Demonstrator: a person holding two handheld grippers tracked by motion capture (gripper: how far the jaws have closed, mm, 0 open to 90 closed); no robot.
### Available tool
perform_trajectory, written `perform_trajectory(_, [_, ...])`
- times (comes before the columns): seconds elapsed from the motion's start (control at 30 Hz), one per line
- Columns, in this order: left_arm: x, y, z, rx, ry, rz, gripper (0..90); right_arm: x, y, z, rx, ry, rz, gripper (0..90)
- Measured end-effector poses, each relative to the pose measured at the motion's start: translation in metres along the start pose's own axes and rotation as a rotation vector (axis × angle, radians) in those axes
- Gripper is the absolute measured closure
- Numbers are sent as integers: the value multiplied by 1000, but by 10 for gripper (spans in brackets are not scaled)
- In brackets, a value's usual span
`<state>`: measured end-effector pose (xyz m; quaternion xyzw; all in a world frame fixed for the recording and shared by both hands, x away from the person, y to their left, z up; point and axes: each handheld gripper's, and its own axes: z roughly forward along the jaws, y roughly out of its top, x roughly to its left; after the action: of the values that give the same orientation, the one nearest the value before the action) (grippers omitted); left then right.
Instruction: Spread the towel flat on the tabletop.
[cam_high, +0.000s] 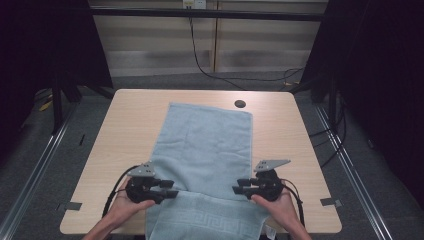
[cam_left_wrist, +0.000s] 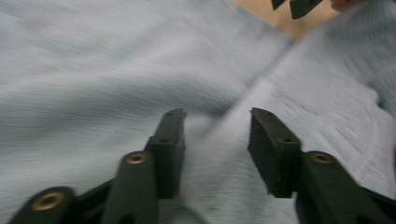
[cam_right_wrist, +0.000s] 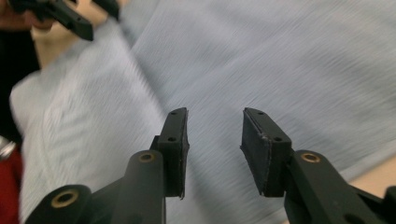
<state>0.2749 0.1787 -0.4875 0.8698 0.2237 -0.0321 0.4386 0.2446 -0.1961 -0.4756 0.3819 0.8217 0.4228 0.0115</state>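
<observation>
We see a light blue towel lying lengthwise down the middle of a pale wood table, its far edge just short of the round cable hole near the table's far side. The towel's near end hangs over the table's near edge, and a band across that end carries a woven key pattern. A crease runs across the towel just beyond that band.

The left gripper sits at the towel's left edge, level with the crease, held in the person's left hand. In the left gripper view its jaws stand apart over the cloth, with nothing between them (the cloth is blurred here), so we call it released. The right gripper's tips show at the top of that view, past the towel's far edge.

The right gripper sits at the towel's right edge, also level with the crease, held in the right hand. In the right gripper view its jaws are likewise spread above the towel and grip nothing. The left gripper's tips show at the upper left there, across the towel.

A black cable trails on the floor beyond the table.
</observation>
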Motion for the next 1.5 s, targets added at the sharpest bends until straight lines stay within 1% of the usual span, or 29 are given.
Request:
perform_trajectory(0.07, [-4, -1, 8, 45, 0, 7, 436, 8, -7, 7, 58, 8, -17, 575])
perform_trajectory(0.1, [-6, -1, 11, 63, -6, 22, 446, 9, -9, 8, 70, 13, -18, 565])
perform_trajectory(0.13, [-8, -1, 12, 83, 8, 46, 523, 11, -12, 10, 88, 28, -17, 563])
perform_trajectory(0.17, [-10, -2, 13, 92, 6, 53, 646, 12, -14, 12, 98, 35, -18, 561])
perform_trajectory(0.23, [-12, -3, 10, 91, -12, 59, 818, 14, -18, 14, 114, 54, -15, 563])
perform_trajectory(0.3, [-15, -3, 3, 66, -38, 51, 853, 17, -20, 13, 118, 57, -23, 597])
perform_trajectory(0.37, [-20, -3, -10, 4, -80, 32, 855, 21, -21, 10, 116, 96, -31, 694])
perform_trajectory(0.47, [-32, -8, -30, -73, -132, 39, 853, 30, -23, 3, 77, 125, -35, 849])
perform_trajectory(0.53, [-40, -13, -39, -105, -181, 38, 848, 38, -23, -5, 43, 162, -43, 877])
perform_trajectory(0.57, [-44, -16, -44, -119, -188, 45, 838, 42, -23, -10, 27, 178, -43, 878])
perform_trajectory(0.63, [-45, -20, -52, -149, -203, 36, 770, 53, -23, -22, -7, 234, -54, 872])
perform_trajectory(0.67, [-44, -20, -56, -175, -191, 20, 751, 58, -23, -27, -16, 242, -64, 853])
perform_trajectory(0.73, [-35, -18, -60, -203, -134, -16, 635, 66, -24, -35, -39, 269, -59, 821])
perform_trajectory(0.77, [-28, -16, -60, -202, -107, -19, 618, 69, -24, -38, -43, 281, -69, 816])
perform_trajectory(0.8, [-20, -13, -59, -200, -64, -31, 599, 71, -23, -41, -53, 276, -75, 800])
perform_trajectory(0.83, [-11, -10, -55, -192, -19, -51, 578, 70, -21, -43, -63, 281, -69, 790])
perform_trajectory(0.87, [-1, -7, -49, -167, 22, -80, 574, 69, -20, -43, -79, 293, -64, 783])
perform_trajectory(0.93, [17, -2, -33, -101, 87, -87, 573, 61, -15, -42, -91, 231, -76, 766])
perform_trajectory(1.0, [32, 1, -14, -36, 114, -118, 572, 44, -10, -34, -100, 210, -50, 741])
perform_trajectory(1.03, [36, 2, -5, -3, 157, -94, 574, 34, -7, -28, -98, 186, -30, 740])
perform_trajectory(1.07, [37, 3, 2, 18, 187, -84, 586, 23, -4, -20, -77, 160, -24, 733])
perform_trajectory(1.1, [38, 2, 7, 29, 179, -95, 589, 14, -1, -11, -55, 135, -13, 723])
perform_trajectory(1.17, [32, 2, 9, 37, 210, -50, 588, -2, 2, 6, -8, 77, 9, 711])
perform_trajectory(1.23, [26, -3, 6, 34, 202, -55, 587, -11, 1, 20, 50, 56, 21, 688])
perform_trajectory(1.3, [17, -11, 0, 31, 157, -55, 587, -11, -2, 27, 84, 29, 29, 670])
perform_trajectory(1.37, [5, -19, -7, 43, 140, -37, 588, -4, -8, 23, 93, 31, 11, 682])
perform_trajectory(1.4, [0, -24, -10, 40, 125, -47, 591, 1, -11, 19, 106, 6, -12, 684])
perform_trajectory(1.43, [-6, -28, -13, 47, 117, -47, 596, 4, -16, 16, 106, 8, -8, 685])
perform_trajectory(1.5, [-16, -34, -19, 62, 82, -56, 602, 12, -29, 9, 92, 41, 4, 689])
